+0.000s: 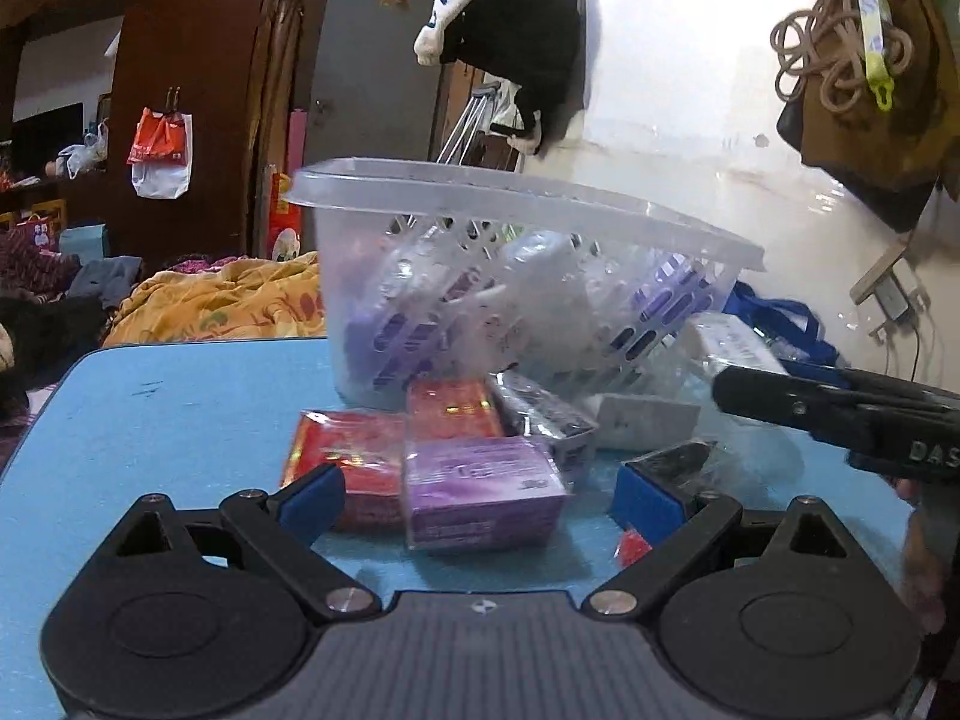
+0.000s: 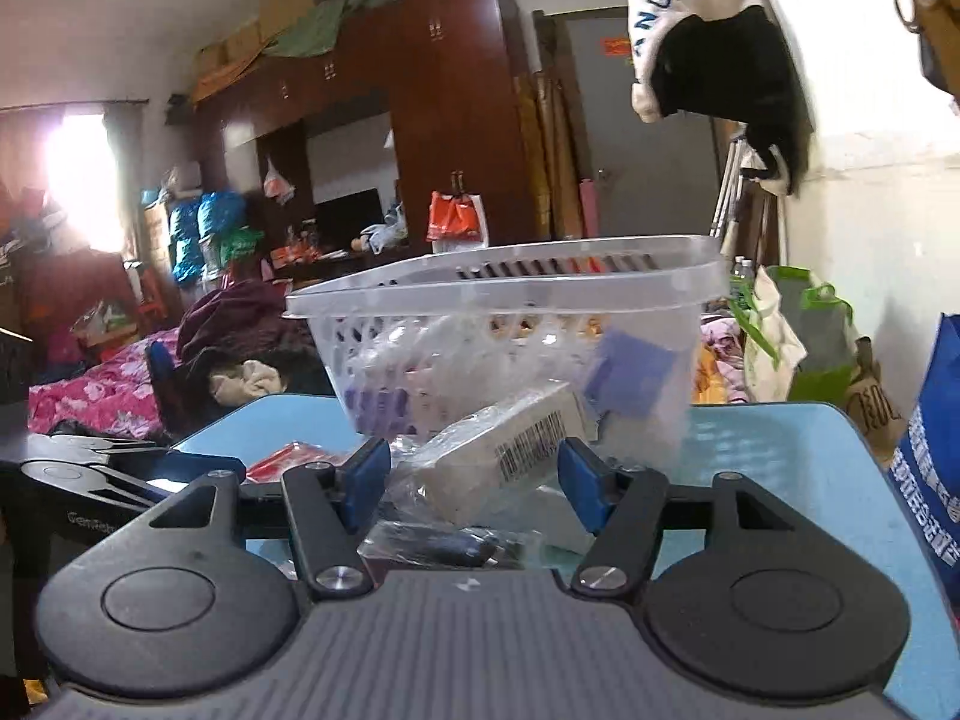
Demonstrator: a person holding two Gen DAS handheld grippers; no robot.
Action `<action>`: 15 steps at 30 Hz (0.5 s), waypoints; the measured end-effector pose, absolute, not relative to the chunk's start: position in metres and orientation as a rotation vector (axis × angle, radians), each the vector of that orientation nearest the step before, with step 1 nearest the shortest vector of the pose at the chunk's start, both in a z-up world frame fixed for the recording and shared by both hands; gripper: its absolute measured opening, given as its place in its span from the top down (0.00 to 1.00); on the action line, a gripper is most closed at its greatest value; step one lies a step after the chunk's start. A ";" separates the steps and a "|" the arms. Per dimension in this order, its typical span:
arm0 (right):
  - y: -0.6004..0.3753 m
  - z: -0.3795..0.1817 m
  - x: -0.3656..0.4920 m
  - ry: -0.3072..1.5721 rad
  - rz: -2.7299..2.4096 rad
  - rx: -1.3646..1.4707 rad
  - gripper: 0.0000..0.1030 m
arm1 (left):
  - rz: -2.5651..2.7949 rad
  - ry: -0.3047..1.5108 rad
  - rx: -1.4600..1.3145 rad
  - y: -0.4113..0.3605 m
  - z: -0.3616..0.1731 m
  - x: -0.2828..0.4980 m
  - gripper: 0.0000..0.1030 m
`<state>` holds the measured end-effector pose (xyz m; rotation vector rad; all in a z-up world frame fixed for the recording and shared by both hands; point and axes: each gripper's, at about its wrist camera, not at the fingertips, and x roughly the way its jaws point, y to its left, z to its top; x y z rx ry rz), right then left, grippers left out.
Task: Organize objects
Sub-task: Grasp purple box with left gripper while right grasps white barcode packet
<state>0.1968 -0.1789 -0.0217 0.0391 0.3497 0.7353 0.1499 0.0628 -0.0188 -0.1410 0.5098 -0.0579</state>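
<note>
A blue bench (image 1: 150,414) is seen carrying a clear slotted plastic basket (image 1: 516,276), which is tilted and partly filled with wrapped packs, with more packets strewn on the bench just in front of it. Among these, a purple box (image 1: 483,495) is seen lying between the parted fingers of the left hand-held gripper (image 1: 480,504), touched by neither, with a red packet (image 1: 348,459) just beside it. A white barcoded box in clear wrap (image 2: 510,456) is framed, tilted, by the spread fingers of the right hand-held gripper (image 2: 474,480), and contact cannot be told.
</note>
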 end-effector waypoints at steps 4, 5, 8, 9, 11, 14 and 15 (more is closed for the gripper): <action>-0.185 -0.020 0.195 0.330 0.737 0.064 0.37 | -0.021 0.531 -0.097 0.049 -0.019 0.160 0.05; -0.185 -0.020 0.194 0.322 0.735 0.064 0.37 | -0.009 0.535 -0.087 0.046 -0.019 0.162 0.05; -0.181 -0.020 0.191 0.303 0.719 0.043 0.37 | -0.012 0.542 -0.060 0.041 -0.019 0.164 0.06; -0.178 -0.019 0.190 0.298 0.715 0.029 0.37 | -0.007 0.544 -0.052 0.040 -0.019 0.164 0.07; -0.172 -0.019 0.188 0.289 0.707 0.002 0.37 | 0.007 0.541 -0.031 0.038 -0.018 0.162 0.17; -0.169 -0.019 0.186 0.279 0.701 -0.017 0.37 | 0.003 0.531 -0.017 0.036 -0.017 0.158 0.36; -0.169 -0.019 0.185 0.275 0.699 -0.018 0.37 | -0.013 0.527 -0.021 0.037 -0.017 0.157 0.37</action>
